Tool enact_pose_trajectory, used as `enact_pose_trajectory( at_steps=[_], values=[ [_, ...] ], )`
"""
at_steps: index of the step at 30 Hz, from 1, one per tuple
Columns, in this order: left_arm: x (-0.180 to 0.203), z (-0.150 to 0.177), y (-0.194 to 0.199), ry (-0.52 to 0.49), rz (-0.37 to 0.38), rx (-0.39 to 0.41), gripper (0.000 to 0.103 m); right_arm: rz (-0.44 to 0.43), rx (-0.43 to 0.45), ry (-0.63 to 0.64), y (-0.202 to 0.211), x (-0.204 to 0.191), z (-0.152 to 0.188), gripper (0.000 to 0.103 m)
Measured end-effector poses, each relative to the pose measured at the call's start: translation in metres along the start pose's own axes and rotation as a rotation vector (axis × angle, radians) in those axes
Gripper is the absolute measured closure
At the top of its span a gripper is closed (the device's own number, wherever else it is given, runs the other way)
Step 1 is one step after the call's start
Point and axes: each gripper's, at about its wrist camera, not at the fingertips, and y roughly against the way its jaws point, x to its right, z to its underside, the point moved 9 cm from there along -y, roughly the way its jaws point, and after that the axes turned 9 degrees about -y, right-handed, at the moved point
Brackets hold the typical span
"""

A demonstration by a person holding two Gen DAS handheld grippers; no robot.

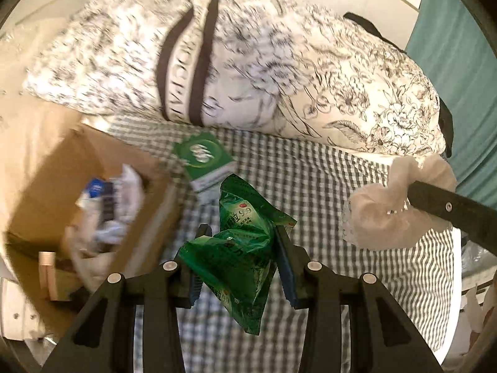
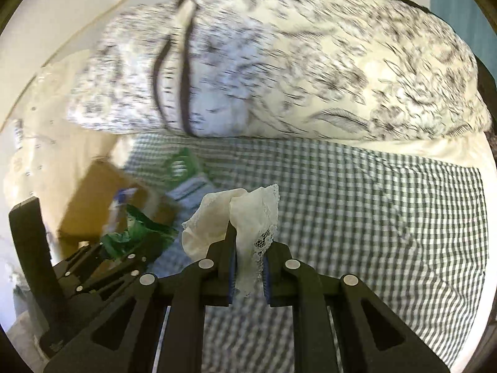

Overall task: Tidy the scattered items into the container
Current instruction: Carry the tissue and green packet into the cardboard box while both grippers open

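My left gripper point(image 1: 242, 239) is shut on a crinkled green packet point(image 1: 245, 217) and holds it above the checked sheet. An open cardboard box point(image 1: 40, 180) sits to its left, with paper and small packages inside. A green carton point(image 1: 202, 158) lies on the sheet beside the box. My right gripper point(image 2: 248, 248) is shut on a cream lace cloth point(image 2: 248, 208), lifted off the bed. In the right wrist view, the left gripper point(image 2: 118, 248) with the green packet point(image 2: 139, 227) shows at lower left, in front of the box point(image 2: 90, 199). The right gripper point(image 1: 413, 192) and its cloth point(image 1: 382, 214) appear at the right of the left wrist view.
A large bundle of bedding with a black-and-white print point(image 1: 248, 62) fills the far side of the bed. The green-and-white checked sheet point(image 1: 326, 186) stretches to the right. A teal curtain point(image 1: 450, 77) hangs at the far right, past the mattress edge.
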Motion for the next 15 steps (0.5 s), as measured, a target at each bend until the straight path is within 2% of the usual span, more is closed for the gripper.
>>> enact_pose_trajectory(
  at_steps=[7,12,15],
  values=[
    [-0.078,0.014,0.045,0.076,-0.042,0.037,0.062,-0.098,0.047,0.076,0.032,-0.090,0.016,0.090],
    [-0.145,0.027,0.052,0.081,-0.073,0.031,0.062,-0.119,0.054,0.107,0.026,-0.157,0.029,0.090],
    [-0.179,0.035,0.045,0.073,-0.082,0.017,0.062,-0.136,0.034,0.112,0.008,-0.196,0.040,0.090]
  ],
)
